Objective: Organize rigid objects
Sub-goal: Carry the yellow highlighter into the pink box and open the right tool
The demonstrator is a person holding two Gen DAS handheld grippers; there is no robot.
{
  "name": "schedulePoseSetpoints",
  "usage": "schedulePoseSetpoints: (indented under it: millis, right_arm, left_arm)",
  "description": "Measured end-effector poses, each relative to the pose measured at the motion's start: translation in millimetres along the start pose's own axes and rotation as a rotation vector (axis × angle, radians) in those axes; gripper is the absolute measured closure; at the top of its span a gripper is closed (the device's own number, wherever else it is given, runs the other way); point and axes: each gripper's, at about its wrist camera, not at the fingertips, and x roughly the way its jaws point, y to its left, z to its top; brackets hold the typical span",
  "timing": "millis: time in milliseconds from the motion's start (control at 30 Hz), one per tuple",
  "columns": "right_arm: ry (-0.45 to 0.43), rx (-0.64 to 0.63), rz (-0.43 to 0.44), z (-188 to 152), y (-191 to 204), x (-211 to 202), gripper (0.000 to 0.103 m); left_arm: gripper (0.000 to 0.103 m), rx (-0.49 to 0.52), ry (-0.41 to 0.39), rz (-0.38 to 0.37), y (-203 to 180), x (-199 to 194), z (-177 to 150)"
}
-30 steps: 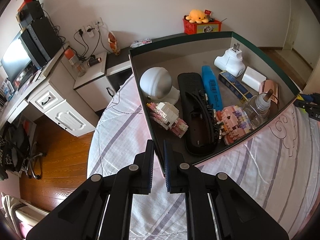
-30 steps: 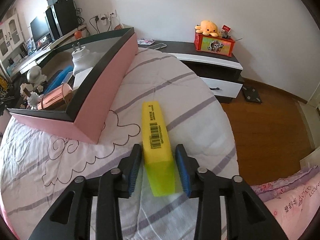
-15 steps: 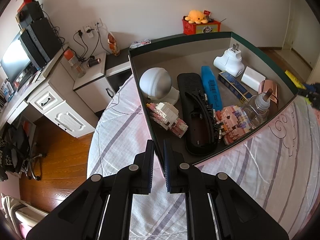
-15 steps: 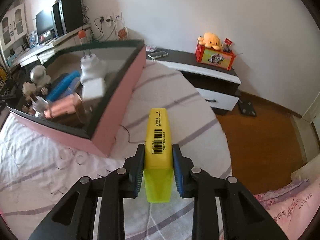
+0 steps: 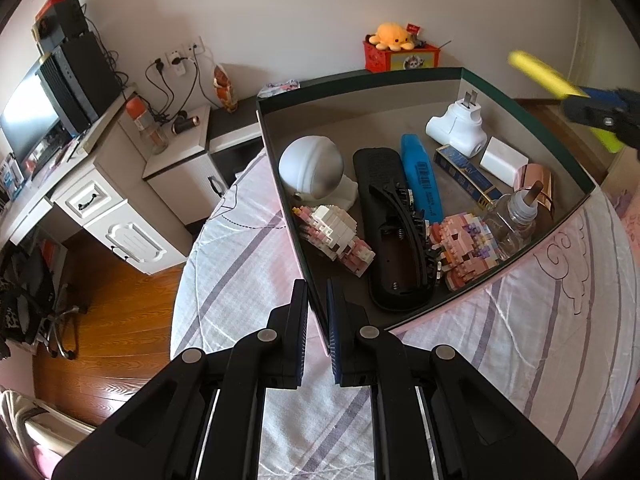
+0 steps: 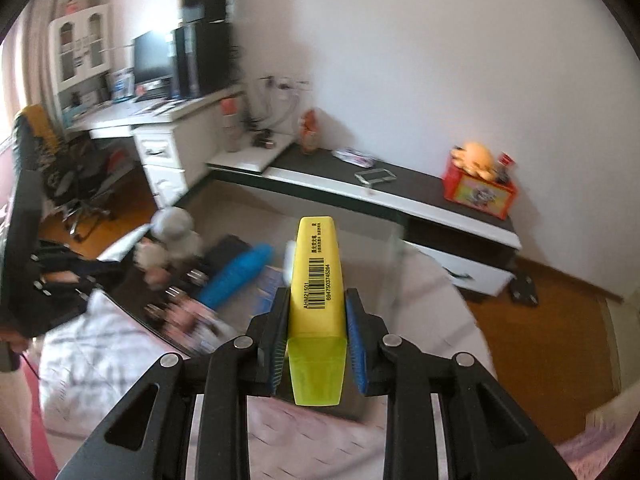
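Observation:
My right gripper (image 6: 316, 304) is shut on a yellow highlighter (image 6: 317, 280) with a barcode and holds it in the air above the box's right side; the highlighter also shows in the left wrist view (image 5: 540, 74). My left gripper (image 5: 318, 296) is shut on the near corner wall of the pink box (image 5: 304, 256). The box lies on the bed and holds a blue highlighter (image 5: 422, 182), a black remote (image 5: 388, 232), a white astronaut figure (image 5: 314, 170), two brick figures, a white plug adapter (image 5: 456, 126) and a glass bottle (image 5: 508, 220).
The bed has a pink striped sheet (image 5: 240, 280). A white desk with a monitor (image 5: 44, 108) stands at the left. A low dark cabinet (image 6: 400, 196) along the wall carries a red box with an orange plush (image 6: 480, 184). Wooden floor lies beyond the bed.
My right gripper closed on the yellow highlighter, lifted it off the bed and swung it left over the box. My left gripper has kept its hold on the box wall.

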Motion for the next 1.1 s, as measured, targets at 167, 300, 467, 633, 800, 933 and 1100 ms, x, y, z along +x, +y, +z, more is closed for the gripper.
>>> schedulePoseSetpoints:
  millis: [167,300,467,633,800,933,1100]
  right_arm:
    - [0.090,-0.023,0.049,11.7,31.0,44.7,0.076]
    - [0.169,-0.016,0.063,7.0,39.7,75.3,0.076]
    - [0.190,-0.019,0.066,-2.5,41.9,79.1,0.076]
    - [0.207,-0.020,0.073,-8.9,39.3,68.8,0.076]
    - [0.208,-0.025,0.065,-10.1,40.3,63.6,0.076]
    - [0.209,-0.027,0.061,-12.4,39.8,61.5,0.076]
    - [0.207,-0.014,0.067,-13.0,36.8,59.2,0.076]
  left_arm:
    - [0.094,-0.002,-0.002,-0.005,0.3,0.4,0.3]
    - [0.094,-0.004,-0.001,-0.005,1.2,0.3,0.6]
    - [0.094,0.001,-0.002,-0.002,2.7,0.3,0.9]
    - [0.094,0.003,-0.001,0.000,3.0,1.4,1.6]
    - [0.094,0.006,0.001,0.006,2.2,2.1,1.7]
    - [0.094,0.008,0.004,0.018,-1.0,1.7,1.6]
    - [0.094,0.009,0.006,0.021,-3.1,1.1,0.9]
